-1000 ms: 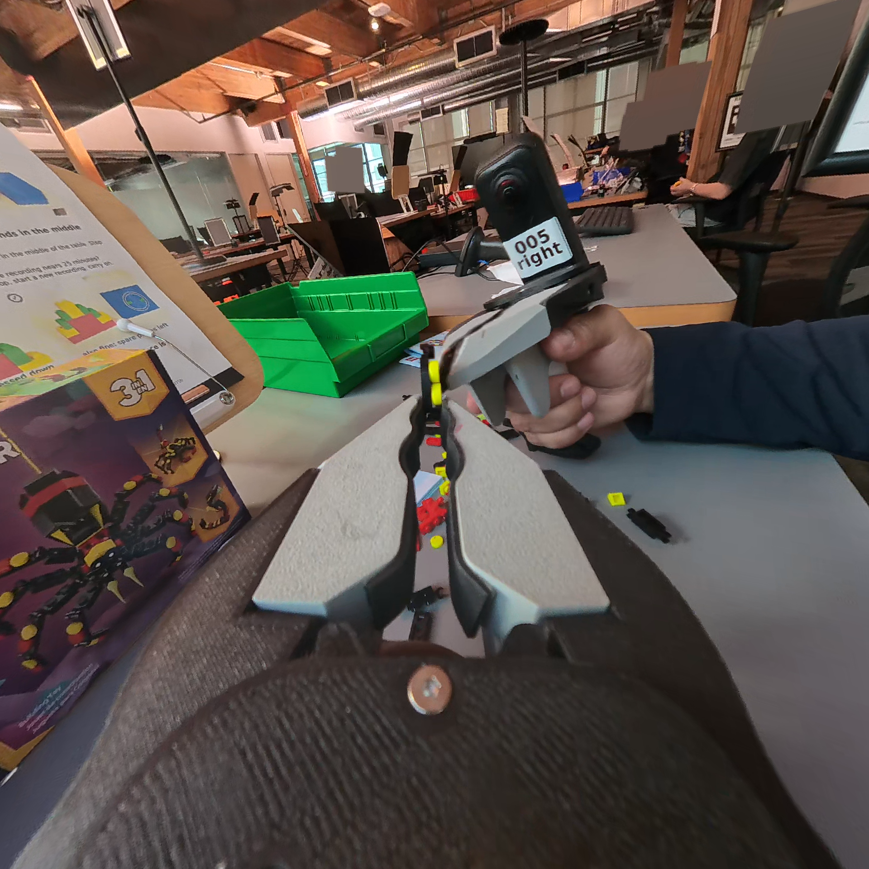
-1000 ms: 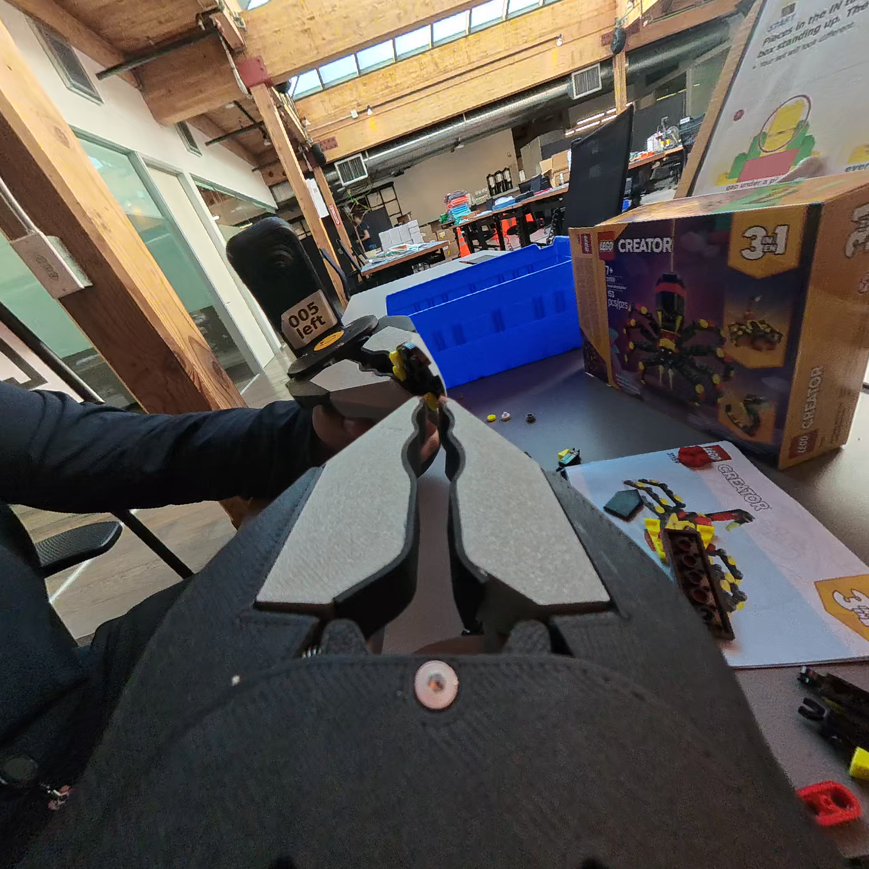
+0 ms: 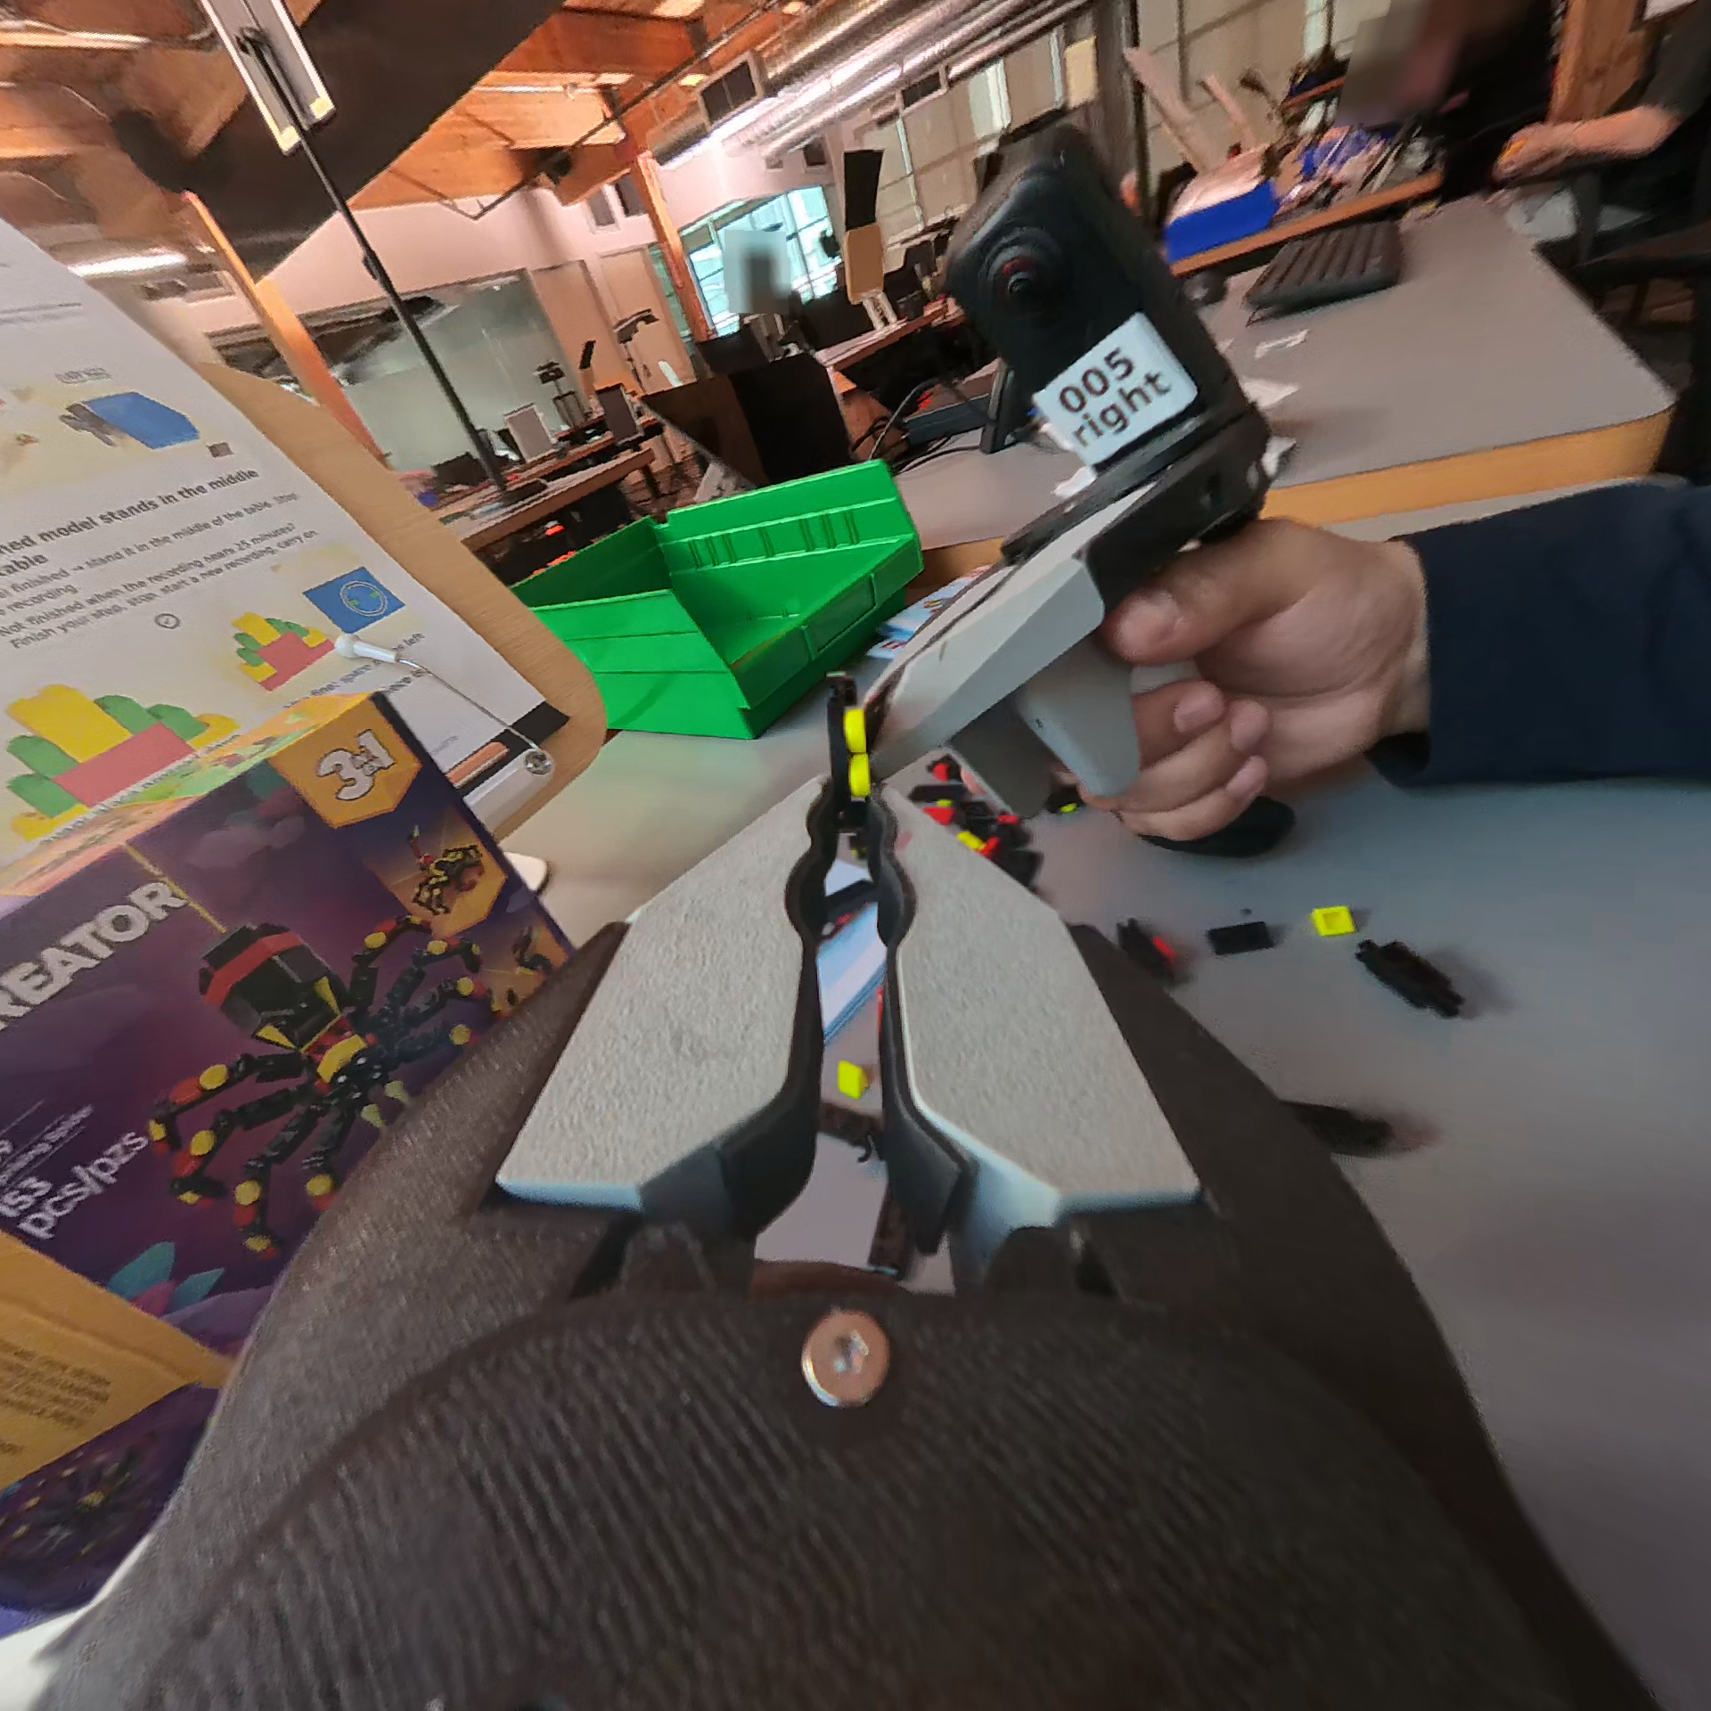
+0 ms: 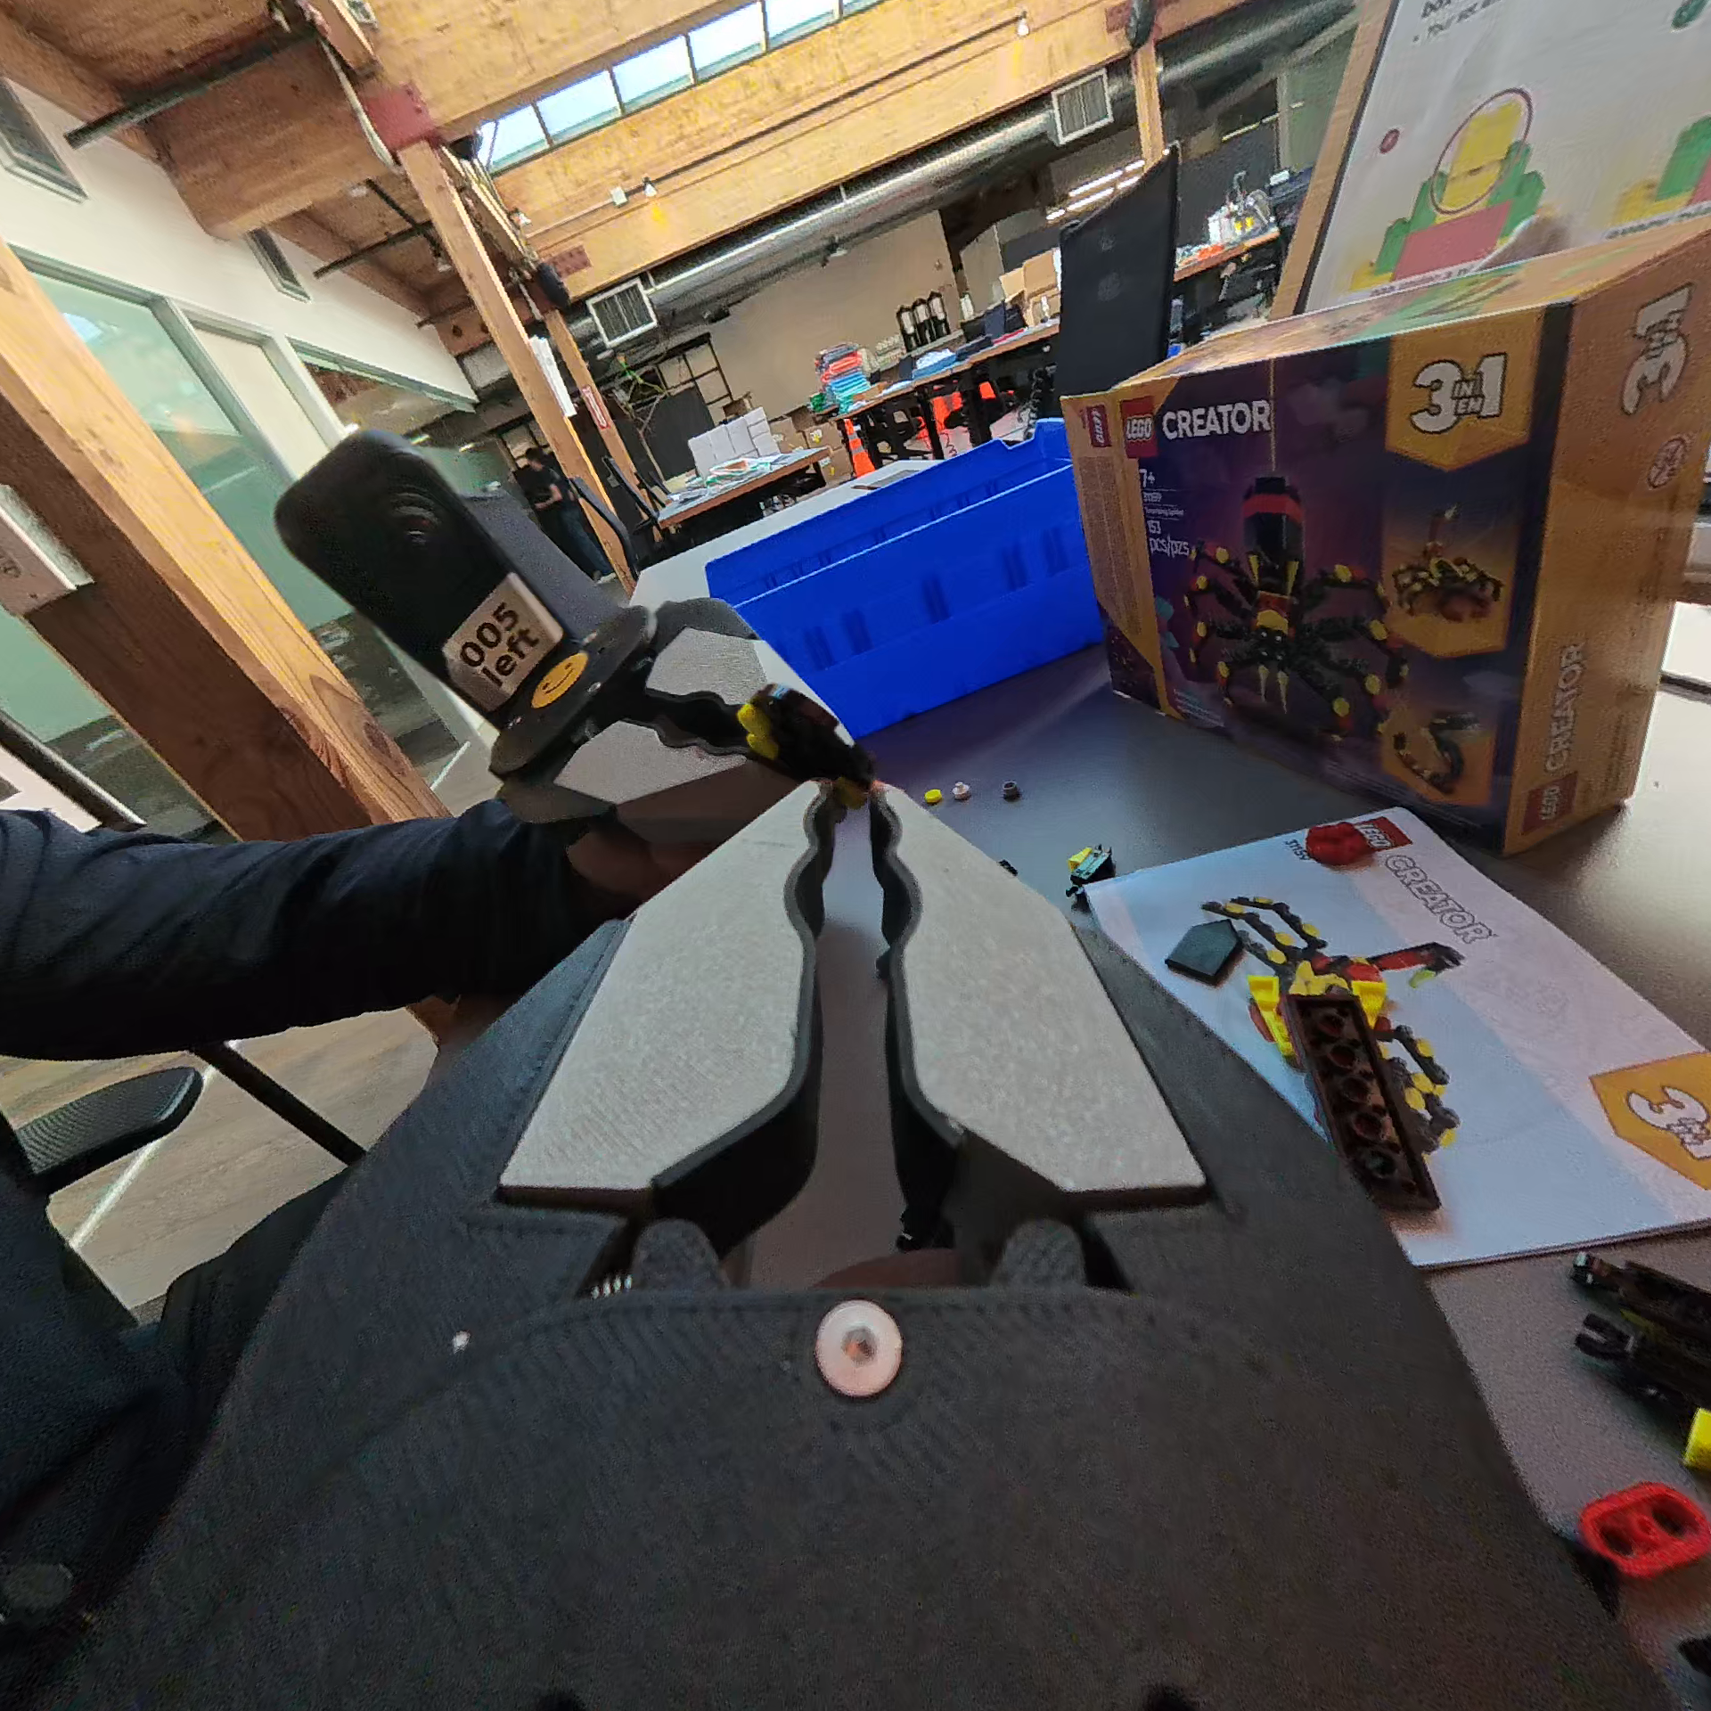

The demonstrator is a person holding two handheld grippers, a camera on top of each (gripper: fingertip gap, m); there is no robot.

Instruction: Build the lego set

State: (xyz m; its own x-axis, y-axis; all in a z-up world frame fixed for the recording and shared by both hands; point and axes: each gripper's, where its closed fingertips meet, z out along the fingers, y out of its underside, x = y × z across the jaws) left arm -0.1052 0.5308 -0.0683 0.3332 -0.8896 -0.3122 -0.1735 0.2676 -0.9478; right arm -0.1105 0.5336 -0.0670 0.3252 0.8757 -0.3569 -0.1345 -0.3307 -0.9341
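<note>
held piece: you are pinching a thin black and yellow lego leg segment (image 3: 847,750) in the left gripper (image 3: 847,815), raised above the surface (image 3: 1389,1157); it is sticking up past the tips.
left fingers: nearly closed, clamping only the bottom end of the segment.
right fingers: the right gripper (image 4: 850,804) is narrowed to a slim gap and meeting the far end of the same segment (image 4: 801,731); whether it is actually gripping or just touching, you cannot tell.
handling: you are dealing with something very light, stiff plastic, smooth and likely slippery; probably jointed, so it is liable to bend or pop apart under side load.
where to hold: you are best gripping the flat black links, not the round yellow studs, and keeping close to the joint being pressed.
risk: squeezing off-axis is likely flicking it out of the tips.
rest of set: loose black, red and yellow pieces (image 3: 1333,921) are lying on the surface; a brown plate (image 4: 1361,1102) is resting on the instruction booklet (image 4: 1528,1046), near the set box (image 4: 1389,555).
</note>
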